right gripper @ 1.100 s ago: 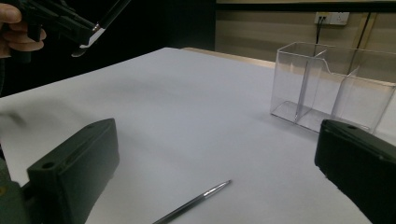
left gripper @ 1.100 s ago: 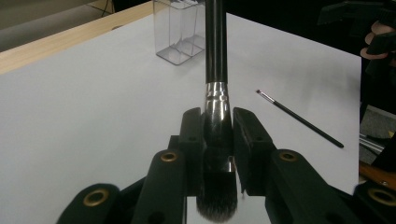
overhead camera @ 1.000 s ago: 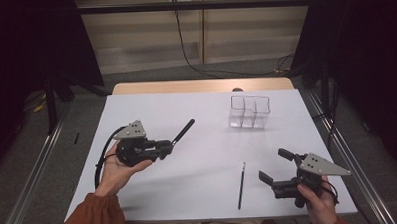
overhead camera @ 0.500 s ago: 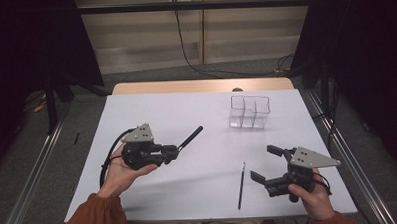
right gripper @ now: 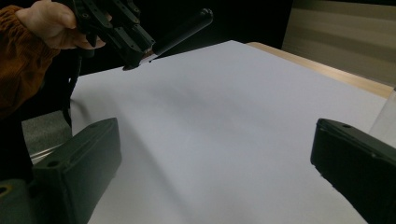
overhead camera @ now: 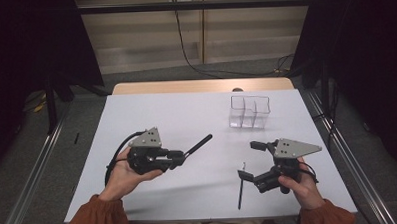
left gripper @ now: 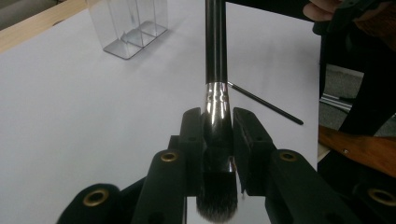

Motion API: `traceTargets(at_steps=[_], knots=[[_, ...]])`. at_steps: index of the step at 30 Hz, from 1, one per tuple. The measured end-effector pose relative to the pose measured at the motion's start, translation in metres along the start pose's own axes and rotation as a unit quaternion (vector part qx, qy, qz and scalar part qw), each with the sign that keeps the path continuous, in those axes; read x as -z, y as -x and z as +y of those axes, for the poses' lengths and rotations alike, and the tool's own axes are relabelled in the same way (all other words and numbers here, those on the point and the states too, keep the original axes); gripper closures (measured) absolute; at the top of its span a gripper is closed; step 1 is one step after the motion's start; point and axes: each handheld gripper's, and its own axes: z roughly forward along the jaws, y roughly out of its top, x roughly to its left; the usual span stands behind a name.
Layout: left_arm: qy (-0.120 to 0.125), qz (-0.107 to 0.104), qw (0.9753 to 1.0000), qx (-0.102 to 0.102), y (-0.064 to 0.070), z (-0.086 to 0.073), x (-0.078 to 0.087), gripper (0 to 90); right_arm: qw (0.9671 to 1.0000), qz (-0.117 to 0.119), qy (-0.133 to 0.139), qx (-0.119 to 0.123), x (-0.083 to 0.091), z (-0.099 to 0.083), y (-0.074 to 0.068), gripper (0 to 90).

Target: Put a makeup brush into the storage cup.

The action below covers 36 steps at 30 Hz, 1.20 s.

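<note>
Pinching a black-handled makeup brush (left gripper: 215, 88) at its silver ferrule, the left gripper (overhead camera: 180, 156) sits in the person's left hand (overhead camera: 122, 175), well to the near-left of the clear acrylic organizer (overhead camera: 249, 110) that stands toward the far right of the white counter (overhead camera: 186, 117). In the left gripper view its fingers (left gripper: 192, 140) press against both sides of the ferrule, the dark bristles hang back toward the camera, and the handle points away toward the organizer's side of the counter. Seen from the high view, the brush handle slants up and toward the organizer, lifted off the counter. The right gripper (overhead camera: 252, 160) is held in the right hand (overhead camera: 301, 186), on the near side of the organizer, its fingers (right gripper: 84, 158) spread wide with nothing between them. A thin black liner brush (overhead camera: 240, 188) lies flat on the counter just beside the right gripper, nearer the person than the organizer.
</note>
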Motion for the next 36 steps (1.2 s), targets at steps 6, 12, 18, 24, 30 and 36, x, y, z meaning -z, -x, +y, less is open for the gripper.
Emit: traceTargets(at_steps=[6,12,18,24,30,36], knots=[[-0.02,-0.007,0.9997,-0.013,0.003,0.005,-0.004,74.8,0.9996,0.023,-0.011,0.008,-0.008,0.008,-0.003,1.8],[-0.036,-0.012,0.9991,-0.019,0.006,0.007,-0.007,74.7,0.9981,0.047,-0.039,0.015,-0.016,0.014,-0.003,7.6],[-0.056,-0.016,0.9978,-0.033,0.01,0.011,-0.01,74.8,0.9946,0.072,-0.073,0.022,-0.023,0.018,0.0,6.6],[-0.073,-0.021,0.9963,-0.041,0.012,0.013,-0.014,74.8,0.9885,0.096,-0.113,0.031,-0.029,0.021,0.002,6.1],[-0.087,-0.026,0.9947,-0.048,0.012,0.014,-0.018,74.8,0.9805,0.128,-0.141,0.049,-0.036,0.026,0.005,4.2],[-0.098,-0.032,0.9932,-0.053,0.013,0.015,-0.021,74.8,0.9732,0.145,-0.167,0.063,-0.045,0.034,0.007,5.0]])
